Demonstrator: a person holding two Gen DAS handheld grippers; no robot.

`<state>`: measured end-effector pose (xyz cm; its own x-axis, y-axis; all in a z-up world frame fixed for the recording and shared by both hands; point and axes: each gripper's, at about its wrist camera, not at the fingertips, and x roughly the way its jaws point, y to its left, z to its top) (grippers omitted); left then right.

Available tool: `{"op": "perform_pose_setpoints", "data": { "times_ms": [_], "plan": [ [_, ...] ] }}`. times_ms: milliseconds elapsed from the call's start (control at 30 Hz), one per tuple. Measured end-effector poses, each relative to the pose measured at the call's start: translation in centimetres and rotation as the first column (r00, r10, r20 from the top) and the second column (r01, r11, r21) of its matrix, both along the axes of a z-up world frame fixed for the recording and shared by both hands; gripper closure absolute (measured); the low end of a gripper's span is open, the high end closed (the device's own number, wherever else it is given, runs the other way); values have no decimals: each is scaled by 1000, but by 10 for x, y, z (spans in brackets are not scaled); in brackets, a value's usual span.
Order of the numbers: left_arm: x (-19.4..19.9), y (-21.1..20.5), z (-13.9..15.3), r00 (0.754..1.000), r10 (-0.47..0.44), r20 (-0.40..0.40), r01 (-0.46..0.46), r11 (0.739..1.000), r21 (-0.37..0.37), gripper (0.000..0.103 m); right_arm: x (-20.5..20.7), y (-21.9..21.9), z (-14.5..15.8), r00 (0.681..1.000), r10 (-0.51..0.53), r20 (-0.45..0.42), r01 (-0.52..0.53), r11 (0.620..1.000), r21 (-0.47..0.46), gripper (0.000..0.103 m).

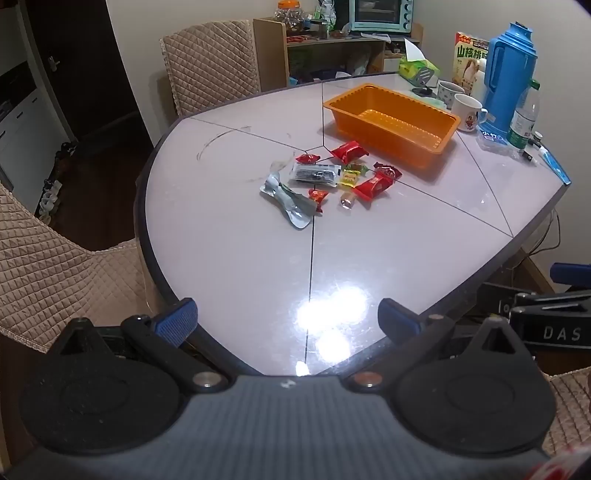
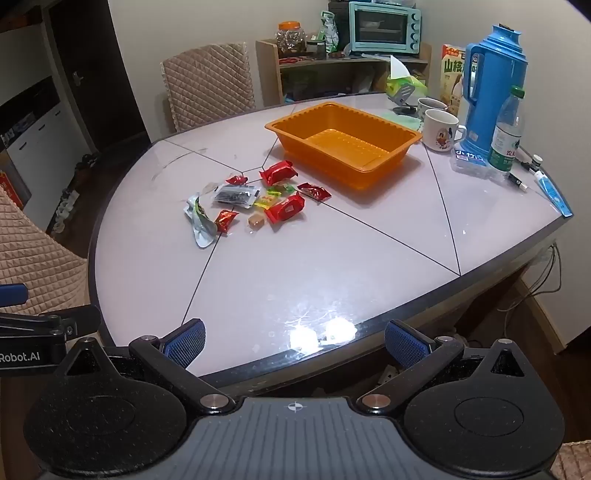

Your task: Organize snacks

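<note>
Several wrapped snacks lie in a loose heap at the table's middle: red packets [image 1: 373, 185] [image 2: 285, 208], a black-and-clear packet [image 1: 314, 172] [image 2: 235, 195], a silver wrapper [image 1: 290, 203] [image 2: 201, 221], and small yellow-green sweets [image 2: 273, 195]. Just behind them stands an orange plastic tray [image 1: 391, 122] [image 2: 343, 138] with nothing in it. My left gripper [image 1: 288, 317] hangs open over the table's near edge, far from the snacks, nothing between its blue pads. My right gripper [image 2: 295, 341] is likewise open at the near edge, beside the left one.
At the table's right side stand a blue thermos [image 2: 491, 85], two mugs [image 2: 441, 129], a water bottle [image 2: 508, 131], a snack box [image 2: 452, 72] and a tissue pack [image 2: 402, 86]. Quilted chairs [image 1: 210, 62] [image 1: 48, 273] flank the table. A shelf with a toaster oven [image 2: 384, 27] is behind.
</note>
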<state>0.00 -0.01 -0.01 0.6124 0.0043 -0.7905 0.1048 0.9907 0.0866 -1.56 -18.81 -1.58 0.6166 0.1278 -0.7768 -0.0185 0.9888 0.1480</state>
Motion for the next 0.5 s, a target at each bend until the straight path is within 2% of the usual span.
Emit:
{"op": "perform_pose_setpoints", "data": {
  "times_ms": [500],
  "plan": [
    [-4,-1,-2,1000,4,-3,-5,1000,-11,0,-1,-1,0,1000,0,2,0,1000,-2,0]
  ]
}}
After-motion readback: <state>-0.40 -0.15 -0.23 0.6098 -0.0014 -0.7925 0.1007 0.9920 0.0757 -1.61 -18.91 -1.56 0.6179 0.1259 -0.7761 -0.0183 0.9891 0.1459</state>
